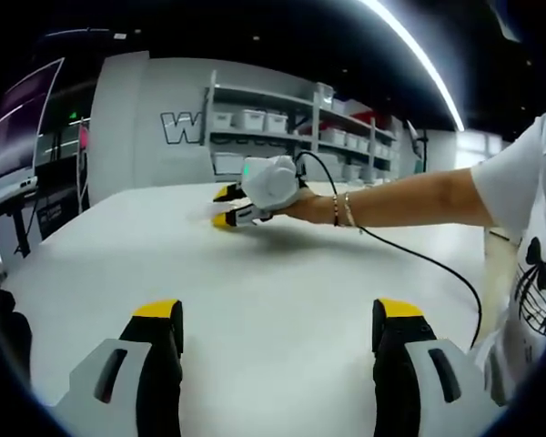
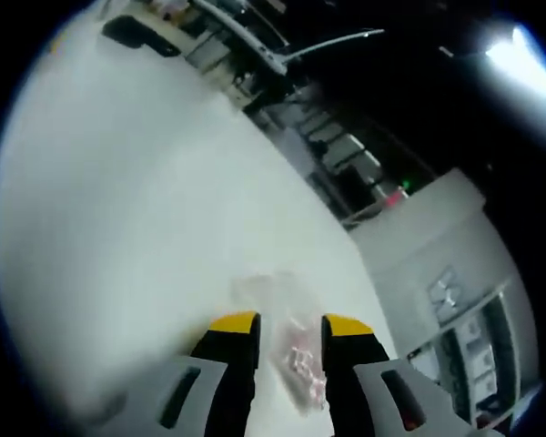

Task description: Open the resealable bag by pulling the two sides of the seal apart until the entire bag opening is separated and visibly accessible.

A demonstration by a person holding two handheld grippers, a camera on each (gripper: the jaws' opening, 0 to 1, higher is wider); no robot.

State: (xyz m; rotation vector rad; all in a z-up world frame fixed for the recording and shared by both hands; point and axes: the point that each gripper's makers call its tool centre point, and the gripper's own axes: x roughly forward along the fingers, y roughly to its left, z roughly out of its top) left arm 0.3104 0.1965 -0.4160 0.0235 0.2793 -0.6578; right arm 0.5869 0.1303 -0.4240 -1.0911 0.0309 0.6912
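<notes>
Left gripper view: white table (image 1: 273,273), storage shelves (image 1: 291,127).

Left gripper view: low over the white surface (image 1: 273,300), level, facing the shelving (image 1: 291,137) at the far wall, with the right hand-held gripper (image 1: 226,206) well ahead, toward the shelving. Right gripper view: rolled hard, close above the same surface (image 2: 118,228), looking down on a clear bag (image 2: 287,341) between its jaws, shelving (image 2: 473,337) at the edge. Shared: surface, shelving.
</notes>
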